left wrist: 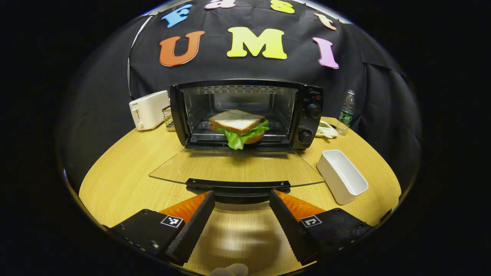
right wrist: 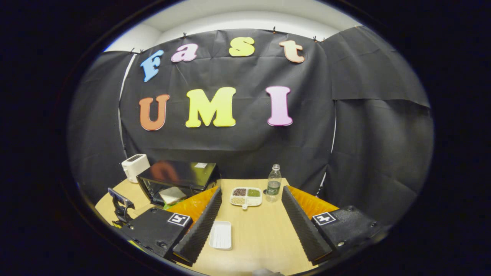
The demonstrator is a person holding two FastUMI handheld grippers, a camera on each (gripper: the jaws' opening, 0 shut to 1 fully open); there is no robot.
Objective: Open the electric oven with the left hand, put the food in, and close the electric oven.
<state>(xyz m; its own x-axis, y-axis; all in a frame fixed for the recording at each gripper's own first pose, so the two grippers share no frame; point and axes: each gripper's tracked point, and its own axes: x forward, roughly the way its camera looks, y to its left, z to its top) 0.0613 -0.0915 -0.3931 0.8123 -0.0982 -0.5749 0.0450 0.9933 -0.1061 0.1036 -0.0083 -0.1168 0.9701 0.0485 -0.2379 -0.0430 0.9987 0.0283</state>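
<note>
1. Two steps looked done already: the electric oven point(left wrist: 245, 114) stood open at 12 o'clock in the left gripper view, and the sandwich point(left wrist: 239, 128) sat on the rack inside, lettuce hanging out over the front edge.
2. The glass door point(left wrist: 236, 166) lay flat toward the camera, its dark handle point(left wrist: 238, 186) just beyond the left gripper point(left wrist: 241, 197). That gripper's fingers were spread wide with nothing between them.
3. The right gripper point(right wrist: 251, 209) was spread and empty too, held high and back, with a white tray point(right wrist: 221, 234) on the table point(right wrist: 261, 234) between its fingers at 6 o'clock.
4. Closing was probably all that was left. The door looked stiff and hinged, so it should swing as one piece, but glass is slick and breakable, so the handle bar was the sensible place to grab or lift from underneath.
5. The drooping lettuce was soft, so it might get pinched if the door came up fast.
6. A white dish point(left wrist: 342, 176) sat at 4 o'clock from the door, close to its corner.
</note>
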